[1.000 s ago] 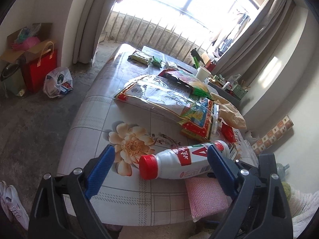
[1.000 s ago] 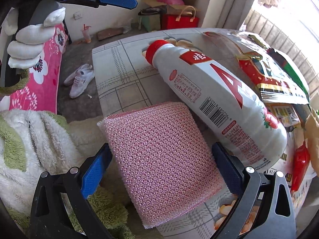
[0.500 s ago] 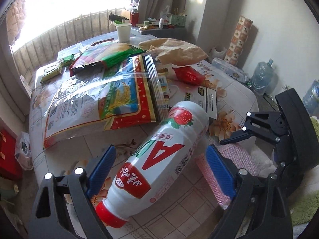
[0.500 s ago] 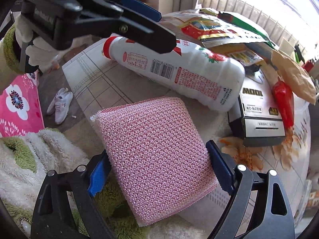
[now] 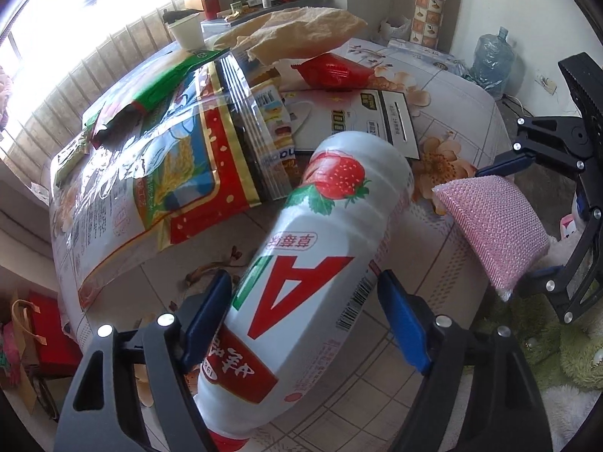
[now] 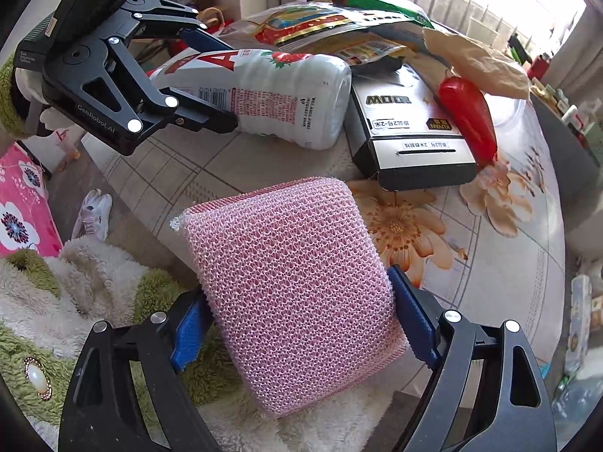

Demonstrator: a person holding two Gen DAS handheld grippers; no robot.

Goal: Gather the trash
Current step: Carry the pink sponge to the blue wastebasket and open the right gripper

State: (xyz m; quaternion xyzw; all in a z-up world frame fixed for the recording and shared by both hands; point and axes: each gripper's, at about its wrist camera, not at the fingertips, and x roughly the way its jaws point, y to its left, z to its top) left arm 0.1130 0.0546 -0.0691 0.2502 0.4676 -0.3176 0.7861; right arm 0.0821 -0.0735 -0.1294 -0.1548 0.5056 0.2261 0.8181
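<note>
A white plastic bottle with a red cap, a strawberry picture and a red letter A lies on the floral tablecloth. My left gripper straddles its lower half, one blue finger touching its left side and the other just off its right. It also shows in the right wrist view. My right gripper is shut on a pink mesh scouring pad, held over the table's near edge; the pad shows in the left wrist view too.
Beyond the bottle lie a large clear rice bag, a green wrapper, a flat black and white box, a red packet, a crumpled brown paper bag and a white cup. Fluffy green and white fabric lies below the table edge.
My left gripper has swung round the bottle from its side to its cap end and closed in around it. My right gripper has pressed shut on the pad.
</note>
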